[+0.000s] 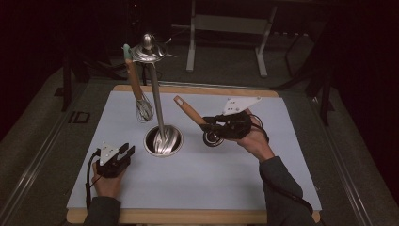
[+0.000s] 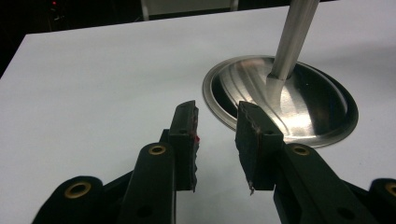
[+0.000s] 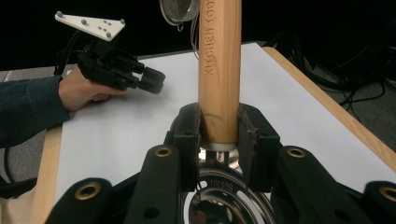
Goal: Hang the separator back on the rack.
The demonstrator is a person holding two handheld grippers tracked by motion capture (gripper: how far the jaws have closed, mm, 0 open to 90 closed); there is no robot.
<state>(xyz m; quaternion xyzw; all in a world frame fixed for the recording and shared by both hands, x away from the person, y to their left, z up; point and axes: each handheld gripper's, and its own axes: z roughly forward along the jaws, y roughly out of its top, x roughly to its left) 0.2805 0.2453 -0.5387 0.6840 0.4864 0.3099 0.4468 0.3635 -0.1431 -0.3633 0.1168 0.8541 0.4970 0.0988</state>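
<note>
Wooden ladle handle (image 3: 219, 79) is clamped in the right gripper (image 3: 219, 135), apparently bound for the rack (image 1: 155, 94), needing a hook; left gripper (image 2: 217, 140) rests half-open, empty.

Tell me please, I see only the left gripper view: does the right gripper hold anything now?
Observer: Yes. The right gripper has its fingers shut on a wooden utensil handle.
Operator: Does something hang on the stand?
Observer: A whisk hangs from the top of the stand, left of its pole.
Operator: Which way does the held handle point?
Observer: In the high view it slants up and left, toward the stand.
</note>
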